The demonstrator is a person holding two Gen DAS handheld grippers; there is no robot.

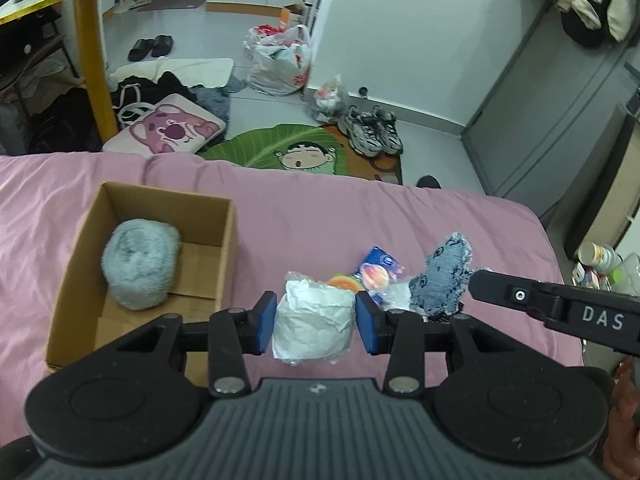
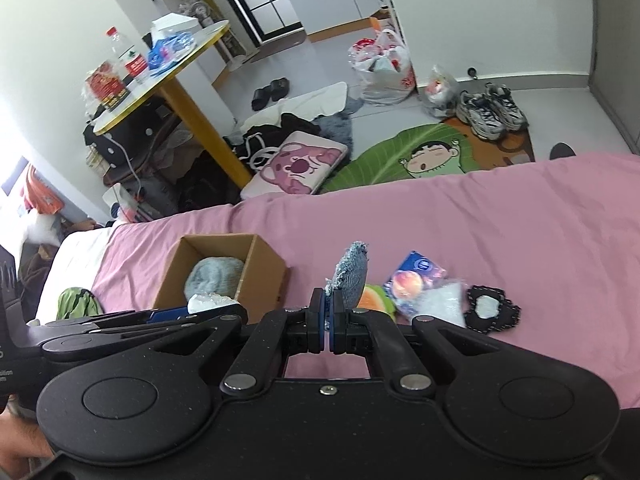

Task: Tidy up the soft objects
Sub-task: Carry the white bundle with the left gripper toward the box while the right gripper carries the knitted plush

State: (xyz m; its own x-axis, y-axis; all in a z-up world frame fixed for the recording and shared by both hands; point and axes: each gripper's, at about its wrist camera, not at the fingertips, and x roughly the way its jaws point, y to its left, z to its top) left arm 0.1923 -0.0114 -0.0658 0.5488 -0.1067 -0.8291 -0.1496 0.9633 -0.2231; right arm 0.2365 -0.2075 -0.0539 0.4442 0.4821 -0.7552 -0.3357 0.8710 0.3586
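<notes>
The white crinkled bundle point(image 1: 314, 322), wrapped in thin plastic, looks light and squashy; it should take a grip across its middle, though the film may slip. It sits above the pink bed point(image 1: 360, 216), just right of the cardboard box point(image 1: 224, 248), between the pads of the left claw point(image 1: 316, 322), which press both its sides. The right claw point(image 2: 328, 320) is pinched together on the lower edge of a frayed denim patch point(image 2: 354, 276), limp and weightless-looking, standing upright.

Cardboard box point(image 1: 160, 216) on the bed point(image 1: 400, 216), fluffy ball point(image 1: 140, 264) inside it, wrapped bundle point(image 1: 316, 320) right of the box, denim patch point(image 1: 440, 280) farther right
</notes>
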